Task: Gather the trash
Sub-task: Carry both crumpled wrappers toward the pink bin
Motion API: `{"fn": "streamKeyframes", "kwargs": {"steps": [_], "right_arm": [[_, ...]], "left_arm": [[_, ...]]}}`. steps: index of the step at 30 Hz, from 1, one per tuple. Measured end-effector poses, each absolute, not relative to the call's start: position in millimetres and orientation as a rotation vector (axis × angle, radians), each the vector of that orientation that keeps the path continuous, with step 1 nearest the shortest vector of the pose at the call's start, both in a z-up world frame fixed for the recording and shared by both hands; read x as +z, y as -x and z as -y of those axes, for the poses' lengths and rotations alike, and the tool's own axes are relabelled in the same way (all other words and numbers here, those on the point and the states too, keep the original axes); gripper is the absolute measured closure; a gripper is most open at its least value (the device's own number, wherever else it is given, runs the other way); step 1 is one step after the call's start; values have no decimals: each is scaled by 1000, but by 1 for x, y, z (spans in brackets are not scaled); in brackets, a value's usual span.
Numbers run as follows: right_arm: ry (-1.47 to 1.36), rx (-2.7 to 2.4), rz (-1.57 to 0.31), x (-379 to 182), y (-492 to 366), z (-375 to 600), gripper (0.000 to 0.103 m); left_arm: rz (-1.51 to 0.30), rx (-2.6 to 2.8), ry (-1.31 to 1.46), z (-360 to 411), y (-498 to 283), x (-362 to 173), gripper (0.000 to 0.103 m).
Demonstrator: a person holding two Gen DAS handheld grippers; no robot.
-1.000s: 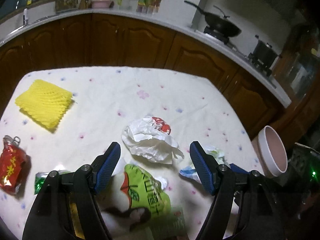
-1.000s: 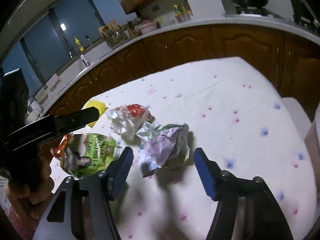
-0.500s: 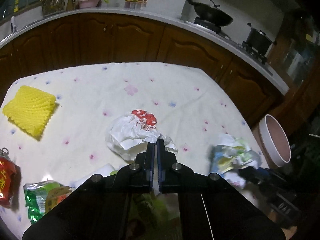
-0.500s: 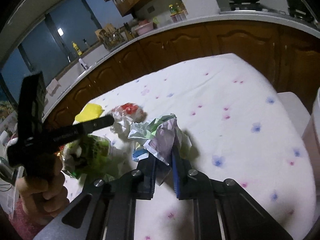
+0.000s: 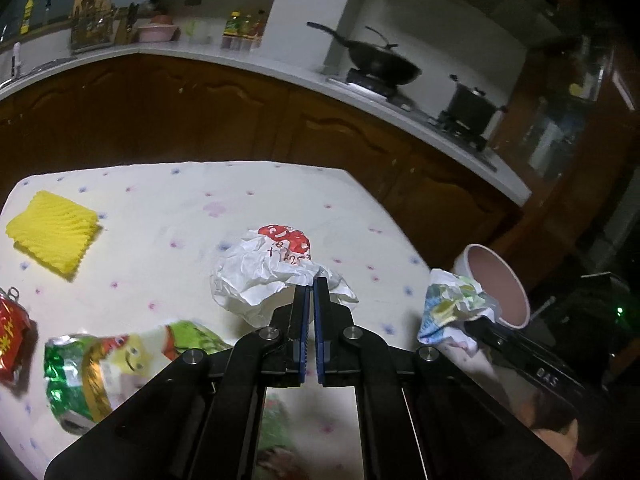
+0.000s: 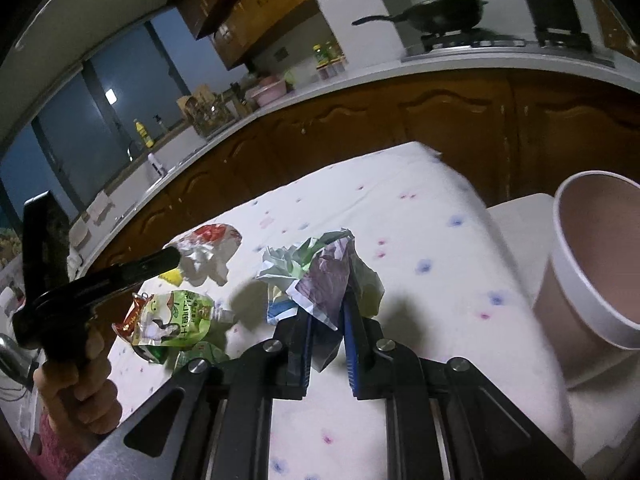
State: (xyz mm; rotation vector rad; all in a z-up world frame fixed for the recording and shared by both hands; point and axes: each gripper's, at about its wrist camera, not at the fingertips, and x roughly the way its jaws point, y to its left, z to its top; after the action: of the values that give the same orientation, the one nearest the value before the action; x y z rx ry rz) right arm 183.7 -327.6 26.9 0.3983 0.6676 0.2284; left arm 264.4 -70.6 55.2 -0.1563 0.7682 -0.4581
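While both papers are pinched and neither is binned: you are early in the collection, at the carry stage.
Colourful paper ball (image 6: 320, 272): it sticks up from the fingers of your right gripper (image 6: 326, 312), which are closed on its lower folds. It looks lifted off the cloth, over the right part of the table (image 5: 280, 192).
White-and-red paper ball (image 5: 272, 276): it sits mid-table at the very tips of your left gripper (image 5: 311, 292). Those fingers are pressed together and seem to pinch its near edge, though the contact point is small and hard to read.
Left hand (image 6: 76, 392): it is wrapped round the gripper's handle at the near left.
Bin (image 6: 592, 320): it is white outside and pink inside, just off the table's right edge and close beside the colourful paper ball. No trash shows in the part of its inside you can see.
Done so far: at most two pieces are gripped, and none is dropped in.
Left on the table: the green pouch (image 6: 172, 316) lies near left, below the left gripper. The green foil wrapper (image 5: 68, 376) and the red wrapper (image 5: 12, 336) lie at the near left edge. The yellow foam net (image 5: 52, 232) lies far left.
Left to do: by my judgement, release both papers over the bin, then make at least two more trips for the four pieces.
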Motion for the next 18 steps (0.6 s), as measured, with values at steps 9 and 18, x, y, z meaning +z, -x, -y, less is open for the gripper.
{"fn": "streamKeyframes", "kwargs": {"steps": [9, 18], "right_arm": [[-420, 182, -626, 36, -157, 358, 89], [-448, 121, -586, 43, -132, 394, 89]], "left_arm": [[-748, -524, 139, 101, -237, 67, 101], [-726, -587, 92, 137, -220, 79, 101]]}}
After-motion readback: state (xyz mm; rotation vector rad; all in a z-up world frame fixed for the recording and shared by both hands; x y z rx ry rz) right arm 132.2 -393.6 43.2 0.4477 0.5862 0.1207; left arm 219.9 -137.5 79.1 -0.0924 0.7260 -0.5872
